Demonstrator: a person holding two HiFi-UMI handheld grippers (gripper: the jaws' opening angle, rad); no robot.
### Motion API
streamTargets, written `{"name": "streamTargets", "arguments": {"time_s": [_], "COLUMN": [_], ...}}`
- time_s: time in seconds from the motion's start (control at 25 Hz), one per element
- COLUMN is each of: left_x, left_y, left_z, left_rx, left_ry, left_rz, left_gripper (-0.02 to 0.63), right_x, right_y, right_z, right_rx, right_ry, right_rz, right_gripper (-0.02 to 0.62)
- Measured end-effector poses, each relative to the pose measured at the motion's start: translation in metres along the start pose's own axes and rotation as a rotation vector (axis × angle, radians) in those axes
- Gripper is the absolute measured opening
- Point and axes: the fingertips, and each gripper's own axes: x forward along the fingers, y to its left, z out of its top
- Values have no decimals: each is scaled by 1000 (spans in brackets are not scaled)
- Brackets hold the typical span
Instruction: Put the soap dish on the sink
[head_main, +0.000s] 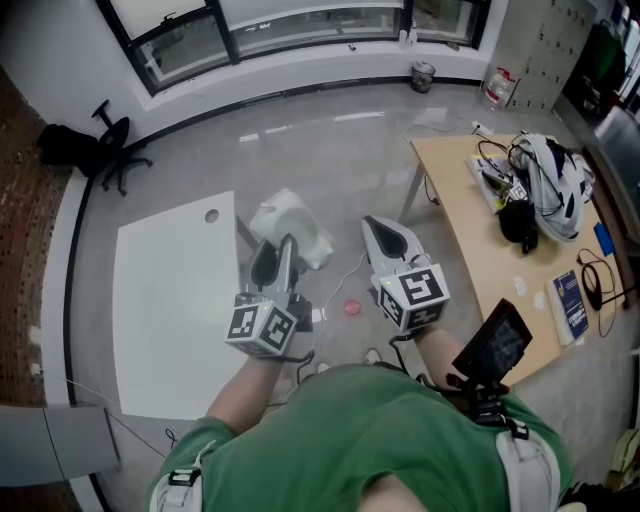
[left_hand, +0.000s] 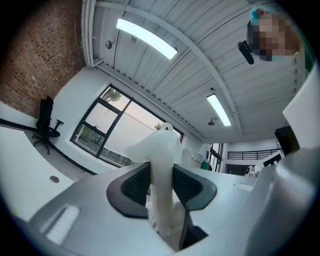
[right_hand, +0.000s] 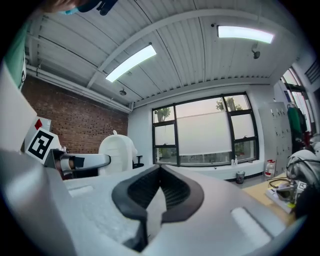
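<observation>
While the white moulded-plastic soap dish (left_hand: 161, 150) stood on edge, the left gripper (left_hand: 162, 187) was pinching it, pads clamped on a thin wall low down, with most of the dish sticking up past the jaws. The dish was carried in the air over the grey floor, between the white rectangular table (head_main: 170, 300) and the light wooden desk (head_main: 470, 235). No sink showed in any view. The right gripper (right_hand: 159, 194) was level beside it, jaws pressed together on nothing.

Handling, as a judgement:
- Light, stiff, thin-walled and probably slick, so an edge pinch could let it pivot or slip.
- Not very fragile, though a hard squeeze might flex or crack the wall.
- A flat wall section near the rim, as gripped here, looked like the best hold.
- It needs turning level before set-down.

Containers:
- Soap dish: nothing seen in it.
- Small dark round bin (head_main: 423, 76) by the window wall: contents could not be told.
- Clear plastic jug (head_main: 497, 87) near the bin: fill could not be told.
</observation>
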Motion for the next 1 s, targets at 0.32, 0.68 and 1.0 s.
{"name": "streamTargets", "arguments": {"time_s": [0.32, 0.68, 1.0], "left_x": [-8, -16, -26], "left_y": [5, 6, 4], "left_z": [2, -4, -13], "left_rx": [-15, -40, -55], "left_ry": [6, 38, 81], "left_rz": [-20, -84, -126], "left_gripper": [137, 137, 137], "right_x": [-2, -14, -29], "right_y": [12, 27, 39], "right_z": [2, -5, -13], "right_rx": [-16, 2, 13], "right_ry": [11, 31, 50], "right_rz": [-27, -96, -144], "right_gripper": [2, 2, 2]}}
